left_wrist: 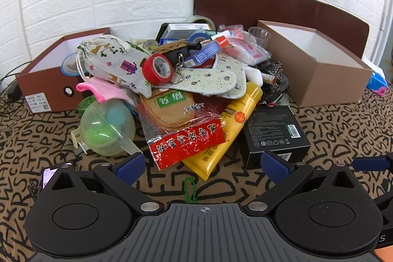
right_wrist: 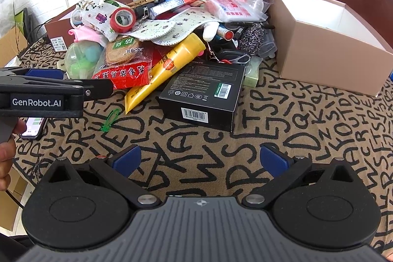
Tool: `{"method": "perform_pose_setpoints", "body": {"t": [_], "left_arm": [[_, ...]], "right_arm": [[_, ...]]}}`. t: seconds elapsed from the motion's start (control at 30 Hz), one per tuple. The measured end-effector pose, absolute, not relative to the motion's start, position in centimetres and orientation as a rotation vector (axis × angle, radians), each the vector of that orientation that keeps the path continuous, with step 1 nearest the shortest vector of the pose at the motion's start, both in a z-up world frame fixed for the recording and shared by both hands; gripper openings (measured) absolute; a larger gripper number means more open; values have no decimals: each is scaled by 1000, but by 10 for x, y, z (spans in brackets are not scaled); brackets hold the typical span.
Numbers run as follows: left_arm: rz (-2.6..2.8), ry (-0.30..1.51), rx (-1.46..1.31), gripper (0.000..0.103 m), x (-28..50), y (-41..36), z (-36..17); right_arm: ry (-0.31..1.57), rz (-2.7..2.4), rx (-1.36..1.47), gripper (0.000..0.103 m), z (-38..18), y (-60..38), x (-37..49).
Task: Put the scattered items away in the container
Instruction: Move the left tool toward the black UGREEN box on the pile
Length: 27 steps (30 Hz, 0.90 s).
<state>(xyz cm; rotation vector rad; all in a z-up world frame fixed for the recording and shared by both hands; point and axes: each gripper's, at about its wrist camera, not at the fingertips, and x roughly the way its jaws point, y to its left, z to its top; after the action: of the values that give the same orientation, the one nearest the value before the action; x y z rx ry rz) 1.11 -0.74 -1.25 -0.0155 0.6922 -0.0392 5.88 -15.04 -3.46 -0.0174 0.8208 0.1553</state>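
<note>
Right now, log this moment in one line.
left hand-held gripper: open, empty | right hand-held gripper: open, empty | pile: untouched | right box: empty

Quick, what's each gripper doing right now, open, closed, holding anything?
Left gripper: open, holding nothing, in front of the pile.
Right gripper: open, holding nothing, over the patterned cloth.

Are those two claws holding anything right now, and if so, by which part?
Nothing is held. The left claw and the right claw are both open, with only the patterned cloth between their fingers, short of the pile.
</note>
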Motion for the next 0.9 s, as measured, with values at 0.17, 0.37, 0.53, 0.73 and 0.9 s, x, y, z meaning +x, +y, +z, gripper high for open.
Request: {"method": "perform_pose_setpoints", "body": {"t": [0.17, 0.37, 0.53, 0.73, 0.9], "left_arm": [[-42, 699, -11, 103, 13, -8, -14], [-44, 699, -10, 103, 14, -8, -14], [-50, 703, -8, 103, 19, -9, -13], [-57, 712, -9, 103, 26, -11, -16], [-76, 723, -7, 103, 34, -13, -21]], "right_arm": [[824, 156, -18, 102, -35, -150, 60], [823, 150, -13, 102, -34, -152, 62], [829, 152, -15, 102, -34, -151, 64], [835, 175, 0, 102, -36, -153, 70], [789, 193, 5, 102, -38, -157, 74]]}}
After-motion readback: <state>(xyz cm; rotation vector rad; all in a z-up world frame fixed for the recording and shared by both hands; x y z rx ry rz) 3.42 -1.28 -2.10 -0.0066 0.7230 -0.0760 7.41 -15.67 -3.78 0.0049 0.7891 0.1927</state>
